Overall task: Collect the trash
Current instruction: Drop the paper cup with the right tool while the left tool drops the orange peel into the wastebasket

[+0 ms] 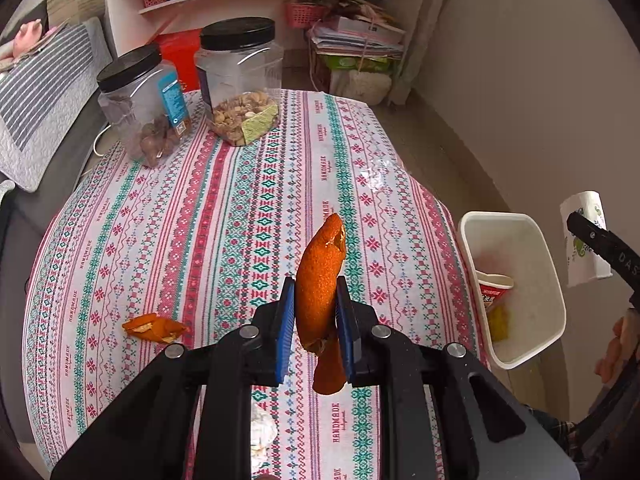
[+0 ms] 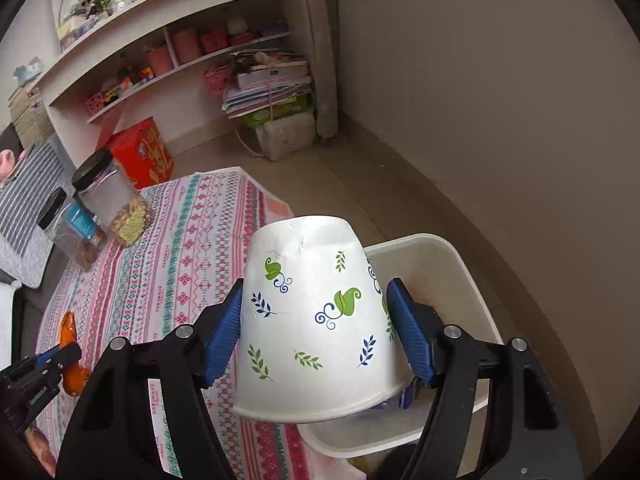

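**Left wrist view: peel and cup go to the bin**

The left gripper (image 1: 316, 312) has its jaws pinching an orange peel (image 1: 320, 280) above the surface (image 1: 200, 200). The right gripper (image 2: 316, 332) squeezes a paper cup (image 2: 312, 312) over the white bin (image 2: 452, 276). Move each one right over the bin before letting go. Another peel piece (image 1: 154, 327) waits.

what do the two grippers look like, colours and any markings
Both are black plastic frames with silver round pivot bolts and ribbed blue pads on the two fingers: the left gripper and the right gripper look alike. The left gripper's body bears small white lettering in the right wrist view, too small to read. No cables show.
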